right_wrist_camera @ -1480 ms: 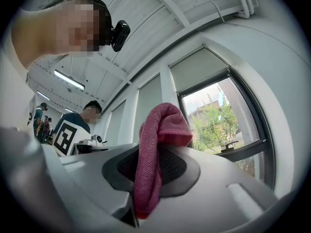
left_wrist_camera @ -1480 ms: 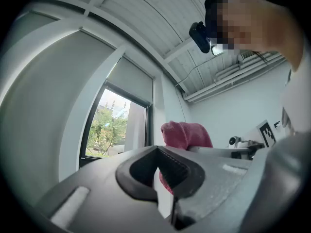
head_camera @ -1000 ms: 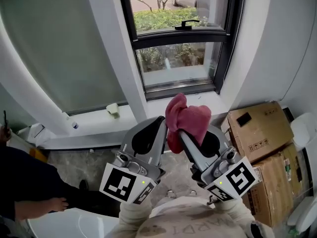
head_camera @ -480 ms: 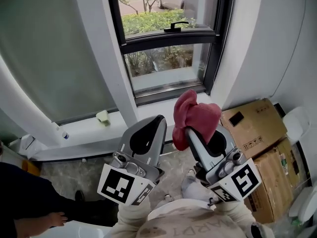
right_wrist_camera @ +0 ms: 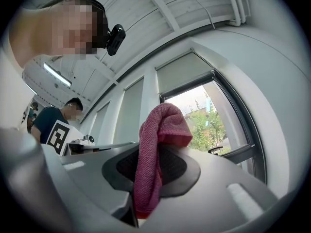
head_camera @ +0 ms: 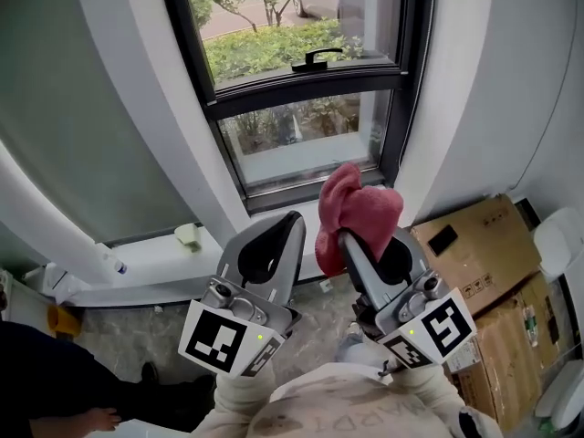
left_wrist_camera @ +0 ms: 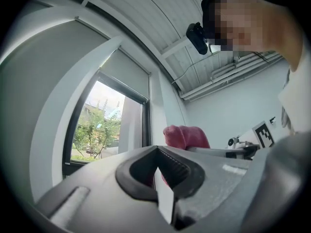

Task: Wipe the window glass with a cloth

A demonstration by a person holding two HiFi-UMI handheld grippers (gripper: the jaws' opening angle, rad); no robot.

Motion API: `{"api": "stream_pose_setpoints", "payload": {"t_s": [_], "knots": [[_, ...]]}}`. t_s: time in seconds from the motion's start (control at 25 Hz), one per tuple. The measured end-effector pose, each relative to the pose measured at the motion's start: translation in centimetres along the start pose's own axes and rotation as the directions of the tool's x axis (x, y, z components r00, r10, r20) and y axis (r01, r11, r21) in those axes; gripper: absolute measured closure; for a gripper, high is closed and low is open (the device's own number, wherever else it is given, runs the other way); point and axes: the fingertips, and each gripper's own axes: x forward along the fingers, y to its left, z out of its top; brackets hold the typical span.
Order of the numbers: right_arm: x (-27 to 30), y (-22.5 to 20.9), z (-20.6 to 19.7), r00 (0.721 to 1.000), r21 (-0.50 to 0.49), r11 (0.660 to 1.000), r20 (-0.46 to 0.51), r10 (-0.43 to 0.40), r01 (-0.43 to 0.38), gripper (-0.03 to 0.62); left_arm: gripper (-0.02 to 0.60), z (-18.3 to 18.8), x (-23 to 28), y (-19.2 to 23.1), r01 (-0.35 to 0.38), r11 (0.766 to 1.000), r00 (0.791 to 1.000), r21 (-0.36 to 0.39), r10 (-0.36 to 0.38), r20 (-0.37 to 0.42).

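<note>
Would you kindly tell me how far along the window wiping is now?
Done: the right tool is shut on the pink cloth. In hand: cloth held up, apparently short of the window glass. Left: all the wiping; the left tool is shut and empty.

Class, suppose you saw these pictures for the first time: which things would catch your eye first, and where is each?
The crimson cloth stands out most, bunched in the shut right gripper at the middle of the head view. Behind it, the black-framed window shows green shrubs outside. The left gripper, just to the cloth's left, is shut and holds nothing.
</note>
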Motion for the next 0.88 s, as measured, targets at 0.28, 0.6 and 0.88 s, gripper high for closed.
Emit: {"api": "stream_pose_setpoints", "payload": {"t_s": [0.28,0.6,0.88], "knots": [[3.5,-8.6,1.9,0.997,-0.039,0.997,0.018,0.07,-0.069,0.5,0.581,-0.1,9.9,1.6,-0.033,0.999,0.999,0.03,0.032,0.035],[5.0,-15.2,1.4,0.993,0.006,0.993,0.026,0.115,-0.115,0.5,0.581,-1.3,16.4,1.9,-0.07,0.995,0.997,0.071,0.068,0.033],[8.0,-18.0,-1.1,0.993,0.069,0.99,0.003,0.122,-0.121,0.5,0.581,-3.4,19.0,4.7,-0.082,0.995,0.997,0.062,0.083,-0.012]]}}
